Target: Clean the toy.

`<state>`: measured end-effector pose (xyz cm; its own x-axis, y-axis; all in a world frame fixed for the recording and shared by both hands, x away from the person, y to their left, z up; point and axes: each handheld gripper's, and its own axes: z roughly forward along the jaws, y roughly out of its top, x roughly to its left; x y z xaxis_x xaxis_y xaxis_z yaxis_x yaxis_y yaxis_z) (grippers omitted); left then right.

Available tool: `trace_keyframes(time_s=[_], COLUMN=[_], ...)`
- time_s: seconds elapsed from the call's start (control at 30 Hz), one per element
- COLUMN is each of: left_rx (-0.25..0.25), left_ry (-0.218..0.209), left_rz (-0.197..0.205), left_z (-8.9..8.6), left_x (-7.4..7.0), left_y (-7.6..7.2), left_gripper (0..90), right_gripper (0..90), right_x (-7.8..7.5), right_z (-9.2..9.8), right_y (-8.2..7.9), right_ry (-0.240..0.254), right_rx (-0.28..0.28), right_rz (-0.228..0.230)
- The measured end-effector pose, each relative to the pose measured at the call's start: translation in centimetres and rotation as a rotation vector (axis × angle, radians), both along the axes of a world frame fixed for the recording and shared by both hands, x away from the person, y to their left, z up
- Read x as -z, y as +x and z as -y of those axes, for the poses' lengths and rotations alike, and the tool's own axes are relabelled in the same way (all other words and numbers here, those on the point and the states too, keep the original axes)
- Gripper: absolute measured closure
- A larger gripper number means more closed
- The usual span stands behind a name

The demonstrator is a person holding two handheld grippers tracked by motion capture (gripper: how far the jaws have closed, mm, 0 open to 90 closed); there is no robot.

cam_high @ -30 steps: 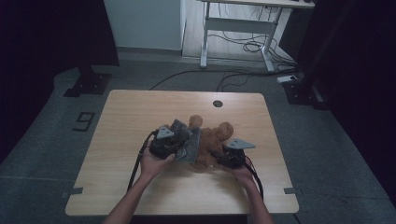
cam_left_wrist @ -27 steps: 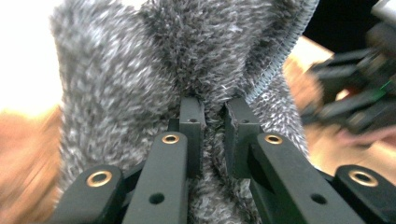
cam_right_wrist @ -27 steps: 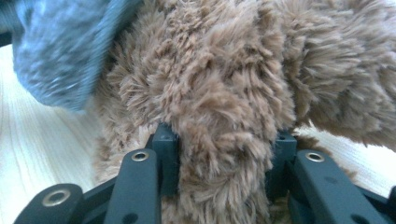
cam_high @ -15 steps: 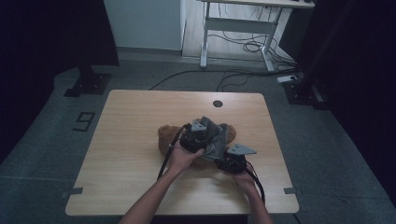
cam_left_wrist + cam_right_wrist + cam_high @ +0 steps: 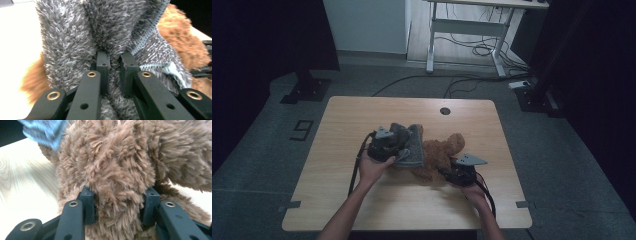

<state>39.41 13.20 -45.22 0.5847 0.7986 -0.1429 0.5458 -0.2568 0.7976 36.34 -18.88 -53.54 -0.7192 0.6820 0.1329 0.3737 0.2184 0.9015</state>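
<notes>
Tugging a fuzzy grey garment (image 5: 408, 145) off, or maybe onto, a brown teddy bear (image 5: 439, 157) lying on the surface (image 5: 362, 112).

Left gripper (image 5: 113, 72) jaws pinched tight on a grey fold, bear just behind and right of them; right gripper (image 5: 117, 206) jaws clamped around a plush limb, squeezing fur. Could easily lose that limb if pulled hard, since plush just compresses and slides out. Might also snag the ribbed hem on the bear and drag the whole toy along.
</notes>
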Motion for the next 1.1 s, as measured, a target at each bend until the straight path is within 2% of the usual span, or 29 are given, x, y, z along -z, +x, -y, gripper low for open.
trace_keyframes(time_s=[0.13,0.2,0.3,0.37,0.43,0.53,0.63,0.67,0.77,0.83,0.87,0.9,0.97,1.03,1.1], left_rx=[-0.03,-0.04,-0.025,-0.009,0.023,0.09,0.153,0.174,0.207,0.229,0.228,0.223,0.214,0.207,0.207], left_ry=[0.0,0.01,0.026,0.005,-0.034,-0.078,-0.077,-0.072,-0.058,-0.065,-0.056,-0.024,0.043,0.043,0.041], left_rz=[-0.009,0.008,0.039,0.044,0.05,0.071,0.083,0.08,0.053,0.011,-0.002,-0.008,-0.023,-0.032,-0.028], left_z=[-1.6,-1.9,-1.3,-0.9,-0.2,2.0,5.2,6.8,10.5,12.8,13.9,14.9,16.2,16.4,16.0], left_x=[-0.1,0.0,-0.2,-0.7,-1.3,-2.5,-3.5,-3.7,-3.7,-3.1,-2.7,-2.1,-0.9,0.0,0.1], left_y=[0.1,-0.1,-0.8,-1.1,-1.3,-1.7,-1.8,-1.5,-0.6,0.1,0.5,0.8,1.3,1.6,1.5], left_gripper=[79.3,79.4,79.6,79.5,79.5,79.5,79.4,79.4,79.2,79.2,79.1,79.2,79.2,79.2,79.4], right_gripper=[57.6,57.6,57.7,57.7,57.7,57.6,57.5,57.5,57.5,57.6,57.6,57.6,57.6,57.7,57.7], right_x=[0.0,0.0,0.0,0.0,0.0,0.0,0.0,0.0,0.0,0.0,0.0,0.0,-0.1,0.0,0.0], right_z=[-0.2,-0.2,-0.2,-0.2,-0.1,-0.2,-0.2,-0.2,-0.3,-0.4,-0.5,-0.6,-0.6,-0.6,-0.6], right_y=[-0.2,-0.3,-0.3,-0.3,-0.3,-0.3,-0.3,-0.3,-0.5,-0.7,-0.8,-0.8,-0.9,-0.9,-0.9], right_ry=[-0.009,-0.022,-0.034,-0.032,-0.027,-0.026,-0.022,-0.024,-0.033,-0.047,-0.055,-0.057,-0.068,-0.08,-0.079], right_rx=[-0.011,-0.016,-0.02,-0.021,-0.021,-0.018,-0.016,-0.017,-0.01,-0.007,-0.007,-0.006,-0.006,0.001,-0.002], right_rz=[0.005,0.011,0.011,0.01,0.006,0.006,0.002,0.004,0.01,0.021,0.028,0.03,0.034,0.033,0.028])
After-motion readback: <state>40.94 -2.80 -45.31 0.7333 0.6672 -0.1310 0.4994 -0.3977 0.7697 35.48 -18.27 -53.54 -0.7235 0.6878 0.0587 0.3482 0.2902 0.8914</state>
